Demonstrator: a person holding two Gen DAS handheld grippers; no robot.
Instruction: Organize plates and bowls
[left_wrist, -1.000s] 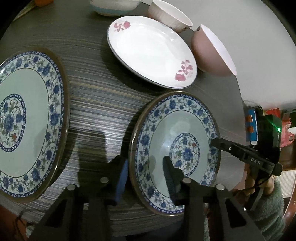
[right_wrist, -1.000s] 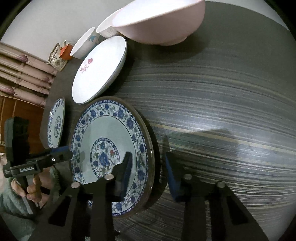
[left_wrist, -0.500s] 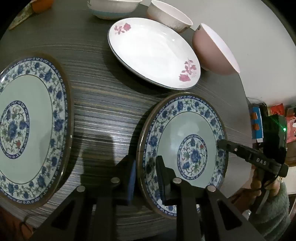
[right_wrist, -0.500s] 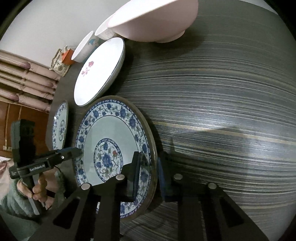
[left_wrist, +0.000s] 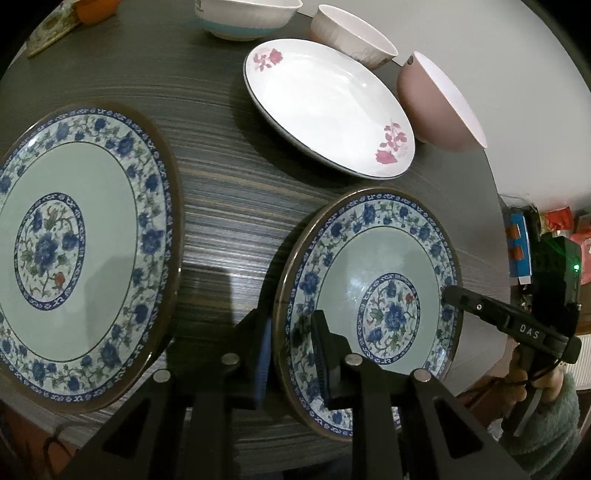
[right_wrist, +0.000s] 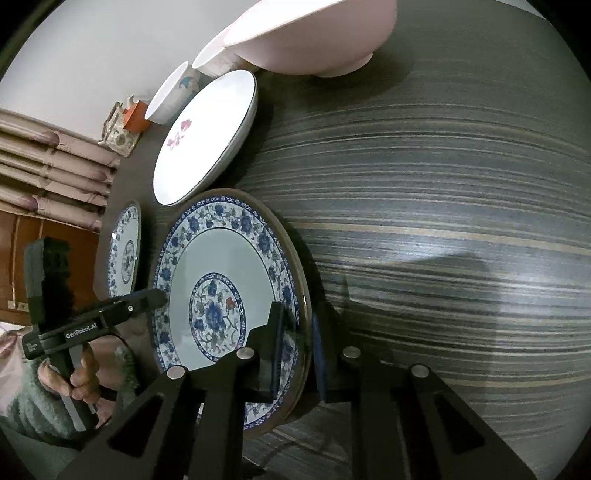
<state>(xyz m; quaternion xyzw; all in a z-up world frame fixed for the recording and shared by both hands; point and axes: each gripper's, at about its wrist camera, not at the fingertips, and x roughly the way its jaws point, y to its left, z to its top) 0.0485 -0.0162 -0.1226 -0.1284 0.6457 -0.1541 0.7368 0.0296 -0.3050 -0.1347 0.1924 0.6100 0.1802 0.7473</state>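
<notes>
So: blue-floral plate (left_wrist: 373, 280) sits near the table's front edge, rim pinched from both sides. Left gripper (left_wrist: 291, 354) has closed over the last second and clamps the plate's left rim, one pad under, one on top. Right gripper (right_wrist: 299, 347) has just been closing too, and squeezes the opposite rim, pads pressed tight on it. In each view the other gripper's tip meets the far rim; exact contact there is hard to make out.

Second blue-floral plate (left_wrist: 74, 254) lies flat to the left, apart from the first, cut off by the frame edge. White plate with pink flowers (left_wrist: 328, 107) further back, close to the held plate. Pink bowl (left_wrist: 439, 107) just beside it, tilted look from fisheye; white cup (left_wrist: 351, 35) and a white bowl with teal base (left_wrist: 243, 18) behind, the latter cut off at top.

Table (right_wrist: 443, 229) is dark striped wood grain, glare patches, gripper shadows. Plain pale wall behind. Hand in fuzzy green sleeve (right_wrist: 55, 398) holds the left gripper's handle. Pinkish cushions and wood panel at left in the right wrist view; clutter at right edge of the left wrist view, too small to identify. Orange item at top left, mostly cropped.
</notes>
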